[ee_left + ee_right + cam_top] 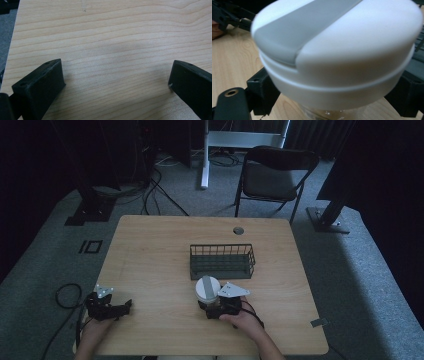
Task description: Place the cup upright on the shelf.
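Observation:
A cup with a white lid and a grey band across it (206,289) sits just in front of the dark wire basket (222,246), near the table's middle. My right gripper (210,303) holds it from the near side. In the right gripper view the lid (337,45) looms close, with a clear body below it, and the black jaws of the right gripper (335,101) press in from both sides. My left gripper (122,308) rests low at the table's front left. Its jaws stand wide apart over bare wood, so the left gripper (116,82) is open with nothing in it.
The wooden table (150,250) has a round cable hole (238,230) at the back. A folding chair (275,170) stands beyond it on grey carpet. Cables (67,295) lie on the floor at the left. The basket holds nothing I can see.

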`<act>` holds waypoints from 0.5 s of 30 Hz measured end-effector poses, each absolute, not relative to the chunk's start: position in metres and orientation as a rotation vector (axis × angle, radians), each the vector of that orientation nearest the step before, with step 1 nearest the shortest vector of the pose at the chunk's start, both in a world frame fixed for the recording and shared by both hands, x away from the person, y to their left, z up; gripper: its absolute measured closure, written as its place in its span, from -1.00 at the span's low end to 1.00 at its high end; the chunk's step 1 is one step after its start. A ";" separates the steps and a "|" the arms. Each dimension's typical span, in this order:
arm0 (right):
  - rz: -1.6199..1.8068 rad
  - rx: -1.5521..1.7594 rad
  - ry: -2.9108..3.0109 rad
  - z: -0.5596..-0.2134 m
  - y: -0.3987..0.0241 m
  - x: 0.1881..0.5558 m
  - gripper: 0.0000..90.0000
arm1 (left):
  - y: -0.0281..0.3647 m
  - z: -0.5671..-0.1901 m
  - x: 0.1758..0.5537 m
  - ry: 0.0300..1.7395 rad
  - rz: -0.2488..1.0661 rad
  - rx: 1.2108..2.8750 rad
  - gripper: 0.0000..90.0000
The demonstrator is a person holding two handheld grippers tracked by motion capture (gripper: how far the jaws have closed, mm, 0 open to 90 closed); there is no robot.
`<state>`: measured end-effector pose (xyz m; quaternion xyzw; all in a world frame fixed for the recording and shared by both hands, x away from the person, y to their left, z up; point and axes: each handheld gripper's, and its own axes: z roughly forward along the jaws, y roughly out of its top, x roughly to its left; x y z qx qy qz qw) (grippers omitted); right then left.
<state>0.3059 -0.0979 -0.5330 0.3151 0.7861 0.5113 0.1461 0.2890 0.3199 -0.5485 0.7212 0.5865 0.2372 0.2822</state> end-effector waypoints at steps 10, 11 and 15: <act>1.468 0.910 2.248 -0.535 -0.094 0.307 -0.75 | 0.320 -0.549 0.289 1.571 0.635 1.931 -1.00; 1.469 0.909 2.250 -0.535 -0.093 0.307 -0.75 | 0.320 -0.549 0.289 1.571 0.635 1.931 -1.00; 1.455 0.906 2.244 -0.535 -0.092 0.308 -0.67 | 0.320 -0.549 0.289 1.571 0.635 1.931 -1.00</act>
